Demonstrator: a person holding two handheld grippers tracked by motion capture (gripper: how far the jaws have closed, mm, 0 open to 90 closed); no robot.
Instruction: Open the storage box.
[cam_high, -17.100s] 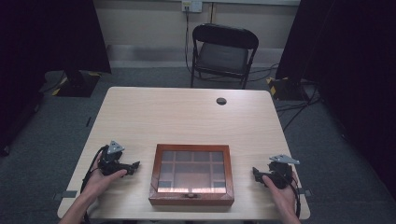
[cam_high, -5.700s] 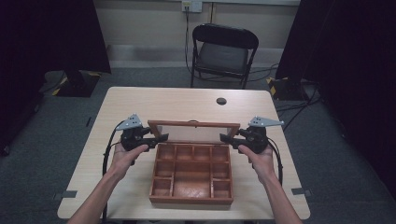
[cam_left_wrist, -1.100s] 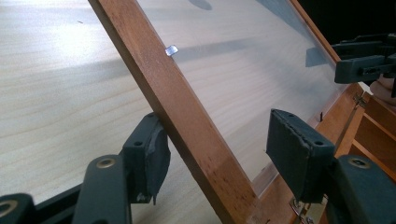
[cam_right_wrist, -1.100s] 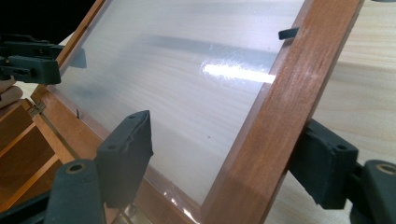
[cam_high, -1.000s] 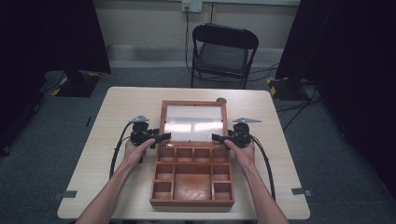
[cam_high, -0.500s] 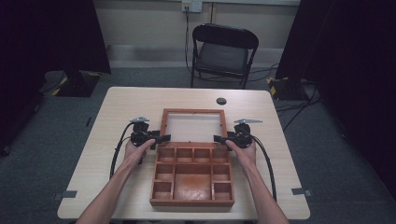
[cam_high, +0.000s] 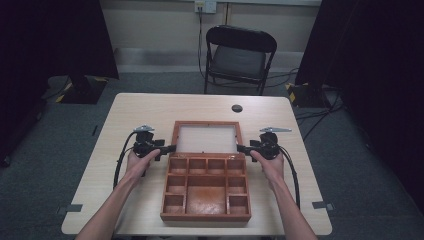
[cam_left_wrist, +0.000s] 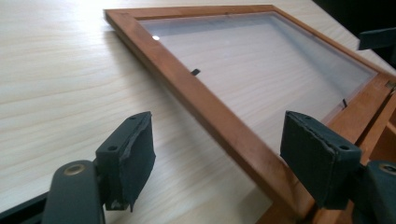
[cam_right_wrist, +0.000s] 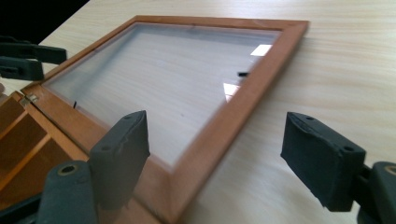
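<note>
A wooden box (cam_high: 206, 192) with several compartments stands open near the table's front edge. Its glass-paned lid (cam_high: 205, 138) lies folded back flat on the table behind it. My left gripper (cam_high: 170, 148) is at the lid's left frame rail (cam_left_wrist: 219, 123), jaws open and standing to either side of it. My right gripper (cam_high: 241, 148) is at the lid's right frame rail (cam_right_wrist: 233, 109), also open astride the rail. In the left gripper view a brass hinge (cam_left_wrist: 390, 84) shows at the far corner; in the right gripper view a hinge (cam_right_wrist: 31, 98) sits beside the compartments (cam_right_wrist: 28, 135).
A small dark round object (cam_high: 237, 108) lies on the light wooden table (cam_high: 150, 110) behind the lid. A black folding chair (cam_high: 238, 55) stands beyond the table's far edge. Bare tabletop lies to both sides of the box.
The lid has swung from tilted upright down to lie flat on the table behind the box. Both grippers stay at its side rails, now open.
</note>
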